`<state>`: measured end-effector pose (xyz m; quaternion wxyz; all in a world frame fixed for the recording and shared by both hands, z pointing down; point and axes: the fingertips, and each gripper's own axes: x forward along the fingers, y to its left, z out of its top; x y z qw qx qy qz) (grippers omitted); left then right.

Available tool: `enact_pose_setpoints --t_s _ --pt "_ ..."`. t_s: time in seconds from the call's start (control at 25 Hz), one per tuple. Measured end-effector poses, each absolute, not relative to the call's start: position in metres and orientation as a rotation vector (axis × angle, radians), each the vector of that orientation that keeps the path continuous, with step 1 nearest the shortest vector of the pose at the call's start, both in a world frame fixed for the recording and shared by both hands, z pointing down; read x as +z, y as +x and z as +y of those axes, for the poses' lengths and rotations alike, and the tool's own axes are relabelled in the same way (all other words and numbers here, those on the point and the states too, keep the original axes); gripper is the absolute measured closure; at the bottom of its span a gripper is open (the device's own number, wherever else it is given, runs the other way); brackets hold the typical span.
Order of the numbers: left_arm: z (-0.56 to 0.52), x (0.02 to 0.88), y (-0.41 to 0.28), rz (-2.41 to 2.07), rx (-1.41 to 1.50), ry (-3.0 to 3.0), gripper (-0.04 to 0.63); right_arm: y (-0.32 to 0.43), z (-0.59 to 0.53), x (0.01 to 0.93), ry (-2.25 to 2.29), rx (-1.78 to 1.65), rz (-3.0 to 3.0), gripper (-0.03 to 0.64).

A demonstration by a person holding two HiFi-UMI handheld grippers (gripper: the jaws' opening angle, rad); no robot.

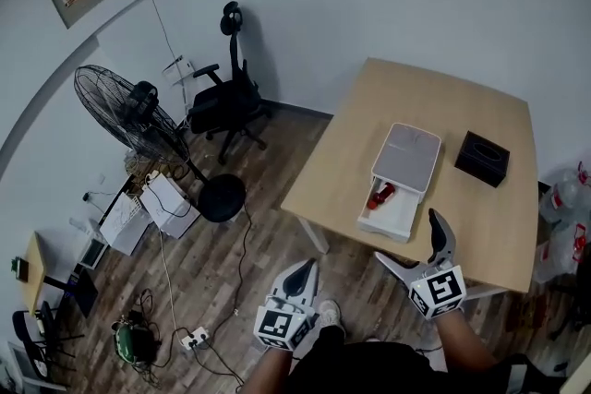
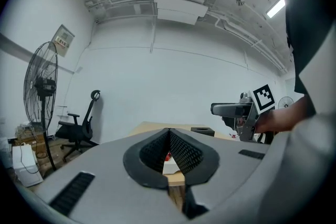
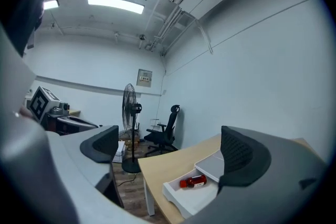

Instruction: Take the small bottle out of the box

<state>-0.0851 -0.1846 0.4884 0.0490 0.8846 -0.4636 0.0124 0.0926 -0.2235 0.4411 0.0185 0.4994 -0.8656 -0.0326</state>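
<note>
— Red, and lying on its side: the small bottle [image 1: 380, 196] sits inside the box [image 1: 388, 232], at the end that the grey lid [image 1: 407, 157] leaves uncovered.

— And where is the box?

— On the table [image 1: 443, 97], close to the edge nearest the person. The right gripper [image 1: 405, 234] hangs just off the box's near end, its jaws spread wide with nothing between them. The left gripper [image 1: 305, 270] is well away from the box, out over the floor [image 1: 231, 226], jaws closed and empty.

— How should the reach go?

— Probably the right gripper goes down into the box with its jaws across the bottle's body, clear of the box walls. It should close gently, then lift straight up. The left gripper could steady the box if it slides.
</note>
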Motion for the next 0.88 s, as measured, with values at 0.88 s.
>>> enact_pose_setpoints --t_s 0.88 --pt "-0.337 0.487 -0.122 -1.145 0.086 2.851 0.581 0.074 -0.363 0.484 1.514 -0.178 -2.366 0.028"
